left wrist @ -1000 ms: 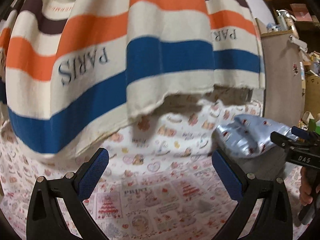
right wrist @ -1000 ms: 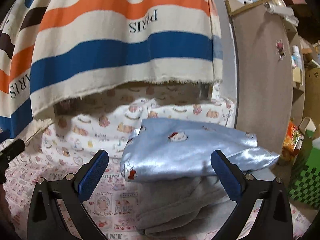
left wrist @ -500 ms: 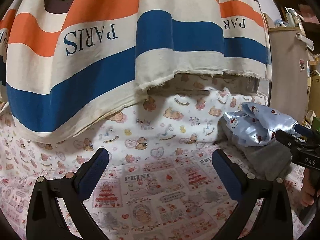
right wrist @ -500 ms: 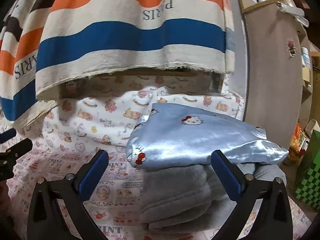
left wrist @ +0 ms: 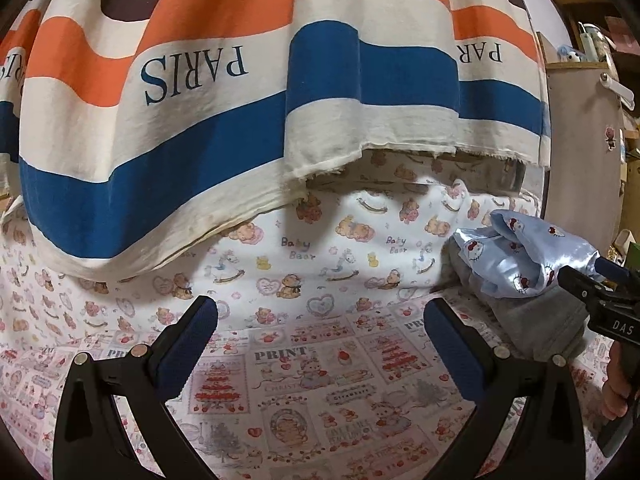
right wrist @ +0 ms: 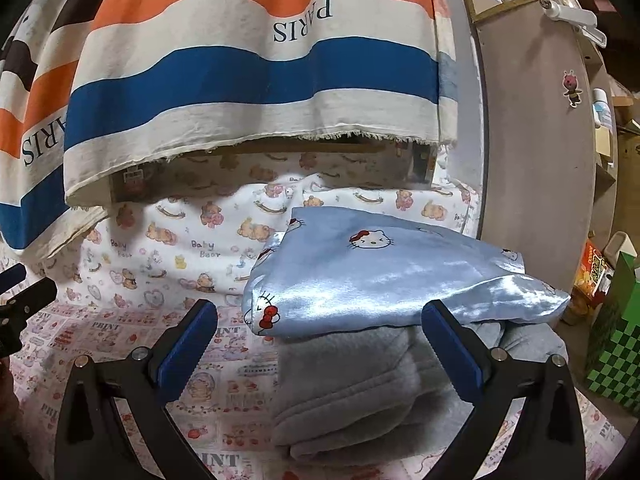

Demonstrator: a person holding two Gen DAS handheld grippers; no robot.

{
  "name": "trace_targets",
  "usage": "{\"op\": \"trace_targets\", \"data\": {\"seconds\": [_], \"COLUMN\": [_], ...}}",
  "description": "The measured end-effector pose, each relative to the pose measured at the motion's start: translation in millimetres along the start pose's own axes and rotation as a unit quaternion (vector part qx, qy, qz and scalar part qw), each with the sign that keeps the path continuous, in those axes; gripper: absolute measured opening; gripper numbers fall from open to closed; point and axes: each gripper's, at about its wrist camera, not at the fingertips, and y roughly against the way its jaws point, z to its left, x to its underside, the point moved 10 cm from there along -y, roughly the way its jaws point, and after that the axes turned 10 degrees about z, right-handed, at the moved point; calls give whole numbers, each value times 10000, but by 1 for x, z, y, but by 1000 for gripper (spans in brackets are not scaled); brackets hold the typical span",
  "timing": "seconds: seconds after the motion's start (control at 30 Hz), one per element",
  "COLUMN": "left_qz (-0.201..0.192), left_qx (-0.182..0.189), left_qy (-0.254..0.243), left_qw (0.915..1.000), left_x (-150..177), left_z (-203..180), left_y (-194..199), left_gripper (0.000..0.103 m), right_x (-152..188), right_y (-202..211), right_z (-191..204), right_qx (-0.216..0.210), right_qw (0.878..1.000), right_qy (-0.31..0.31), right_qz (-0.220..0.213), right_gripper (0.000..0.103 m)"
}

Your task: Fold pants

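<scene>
Both my tongs spread wide and hold nothing, the folded pants stacked off to my right.

Left view: my left tongs (left wrist: 320,332) gape over a sheet (left wrist: 304,368) printed "PRINT" and "Baby Bear"; a striped cloth (left wrist: 224,120) reads "PARIS"; the blue Hello Kitty pants (left wrist: 516,256) lie right of them, apart, the gray pants (left wrist: 536,324) partly hidden. Right view: my right tongs (right wrist: 320,332), also agape, sit just before both folded pairs, blue atop gray.

Lived-in home room, baby-bear print sheet (left wrist: 340,248), striped PARIS cloth (right wrist: 248,64), cluttered wooden shelf (right wrist: 536,128), snack boxes (right wrist: 592,276)
</scene>
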Motion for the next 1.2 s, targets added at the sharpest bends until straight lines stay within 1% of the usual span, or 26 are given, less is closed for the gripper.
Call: {"op": "trace_targets", "data": {"seconds": [0.13, 0.37, 0.8, 1.2], "left_qz": [3, 20, 32, 22], "left_qx": [5, -65, -78, -48], "left_qy": [-113, -59, -146, -118], "left_qw": [9999, 10000, 9999, 9999], "left_x": [0, 0, 0, 0], "left_z": [-3, -2, -3, -4], "left_y": [1, -1, -2, -2], "left_gripper": [102, 102, 102, 102], "right_x": [0, 1, 3, 3], "right_y": [2, 3, 7, 6], "right_z": [1, 3, 6, 5], "right_qx": [-13, -30, -30, -21], "right_qw": [10000, 10000, 9999, 9999], "right_qy": [56, 88, 138, 148], "right_qz": [-30, -21, -13, -9], "right_gripper": [102, 102, 102, 102]}}
